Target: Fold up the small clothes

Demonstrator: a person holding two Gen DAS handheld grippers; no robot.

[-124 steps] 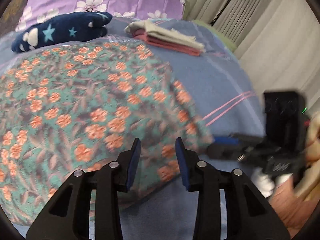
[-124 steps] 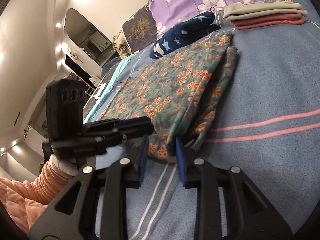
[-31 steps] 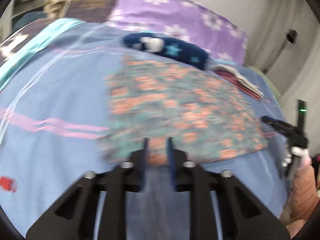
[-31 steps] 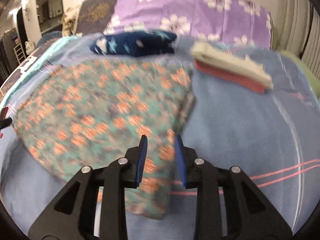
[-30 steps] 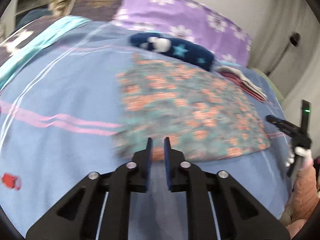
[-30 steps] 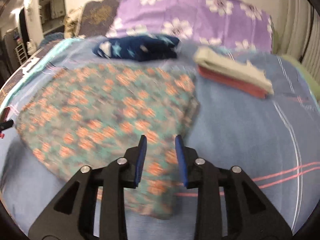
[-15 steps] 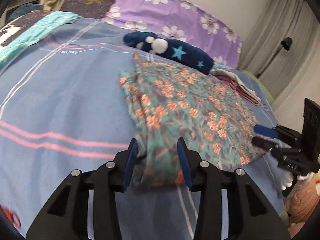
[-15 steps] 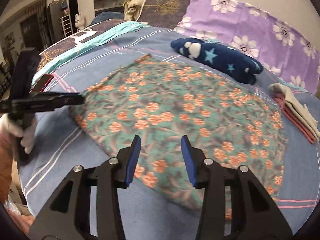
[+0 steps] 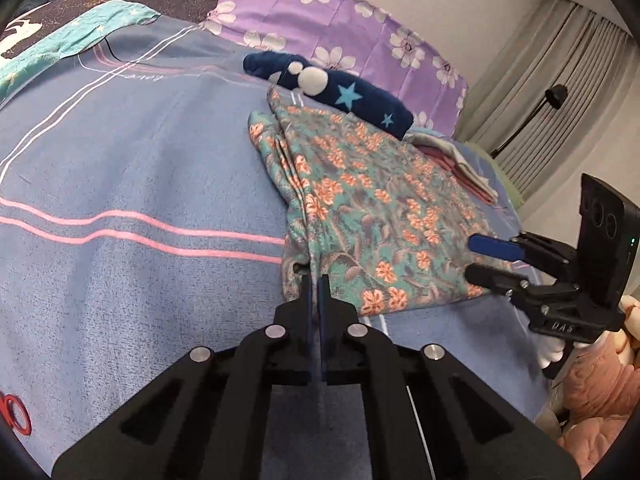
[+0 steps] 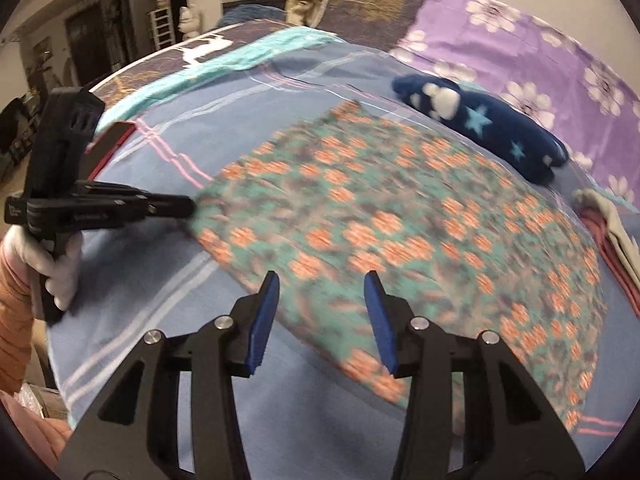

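Observation:
A teal garment with orange flowers [image 9: 368,208] lies folded on the blue bed cover [image 9: 132,168]; it also shows in the right wrist view [image 10: 400,216]. My left gripper [image 9: 315,280] is shut on the garment's near left corner, pinching the folded edge. My right gripper [image 10: 320,280] is open and empty, hovering over the garment's near edge; it also shows in the left wrist view [image 9: 484,258] at the garment's right corner. The left gripper shows in the right wrist view [image 10: 188,206] at the garment's left corner.
A navy star-patterned cloth [image 9: 344,94] lies behind the garment. A folded stack of beige and red clothes [image 9: 460,164] sits at the back right. A purple flowered pillow [image 9: 340,24] lies at the head. A red item [image 10: 112,140] sits at the bed's left edge.
My left gripper has closed on the garment's near left corner. My right gripper has opened wider and shifted along the garment's near edge.

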